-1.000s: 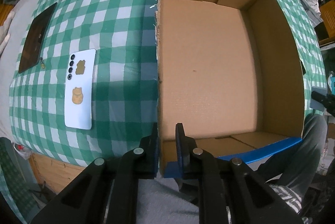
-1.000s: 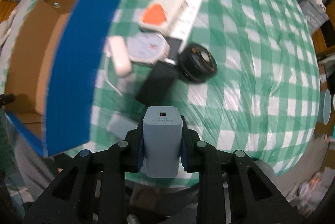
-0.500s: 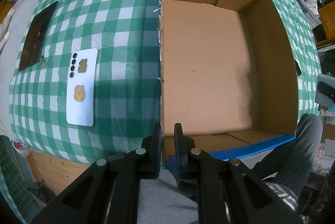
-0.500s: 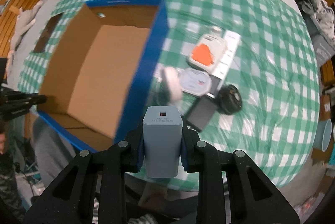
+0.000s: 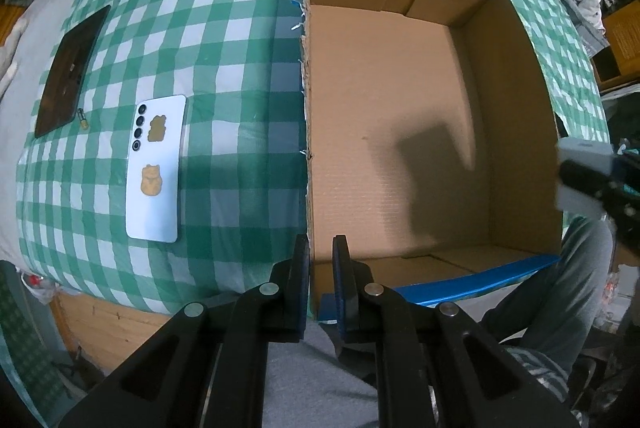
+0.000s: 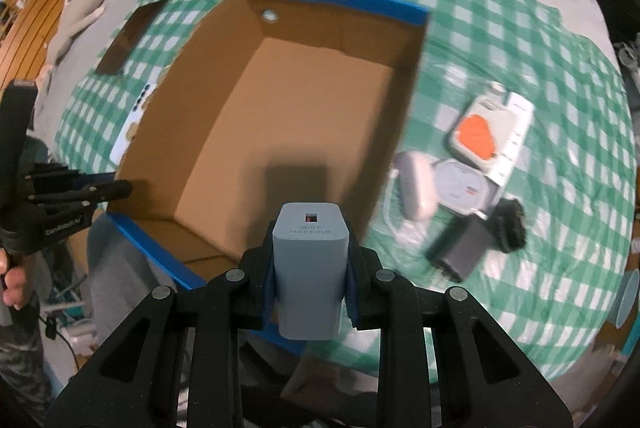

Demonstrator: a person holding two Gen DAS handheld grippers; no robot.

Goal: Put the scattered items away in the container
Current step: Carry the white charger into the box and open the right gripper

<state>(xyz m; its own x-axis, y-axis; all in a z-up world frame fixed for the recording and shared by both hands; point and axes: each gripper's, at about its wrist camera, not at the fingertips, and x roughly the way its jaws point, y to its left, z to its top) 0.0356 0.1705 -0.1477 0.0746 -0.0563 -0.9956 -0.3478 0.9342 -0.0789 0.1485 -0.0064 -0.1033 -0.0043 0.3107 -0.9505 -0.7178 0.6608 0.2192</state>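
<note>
Near the cloth's (image 5: 224,40) left edge lay a phone (image 5: 154,168), well apart from the box (image 5: 516,76). The left gripper (image 5: 320,260) was clamped on the box's near-left wall, steadying it. The right gripper (image 6: 310,268) gripped a grey charger (image 6: 310,264) above the box's near rim. Best to carry it over the bare floor, lower it, then open the fingers.

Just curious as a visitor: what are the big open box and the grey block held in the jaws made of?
The brown open box with blue edges looks like corrugated cardboard: matte, with a ragged torn left edge and folded flaps. The blue trim is probably printed facing or tape. The grey block-shaped charger seems moulded plastic: smooth satin faces, rounded corners, printed lettering.
</note>
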